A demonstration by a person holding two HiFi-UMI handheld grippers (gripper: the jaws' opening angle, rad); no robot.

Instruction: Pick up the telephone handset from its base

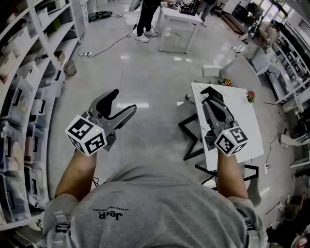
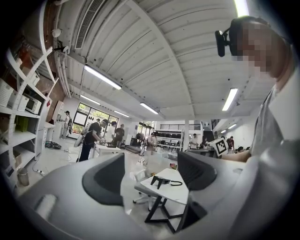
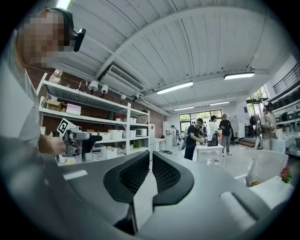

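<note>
1. The left hand-held gripper [image 1: 121, 102] is held over bare floor left of the worktop [image 1: 244, 121]. Its jaws are spread wide and nothing is between them.
2. The right hand-held gripper [image 1: 209, 91] hangs above the worktop's far left part. Its jaws are pressed almost together, with only a slim gap and nothing pinched.
3. In the left gripper view the telephone [image 2: 161, 180] is a small black shape with a looped cord [image 2: 176, 183] lying on the white worktop. It is too small to tell the handset from the base. In the head view the right hand-held gripper covers that spot.
4. A red flower [image 1: 250, 96] lies at the worktop's far right edge, well apart from both grippers.
5. Shelving [image 1: 34, 87] with boxes lines the left side, and a small bin [image 1: 70, 68] stands at its foot.
6. Far off, a person [image 1: 147, 17] stands beside a white table [image 1: 181, 19] that carries a black basket [image 1: 190, 7].
7. The grey shirt [image 1: 155, 208] bears "Jeep", upside down in the head view. Each gripper's cube shows black-and-white square markers.
</note>
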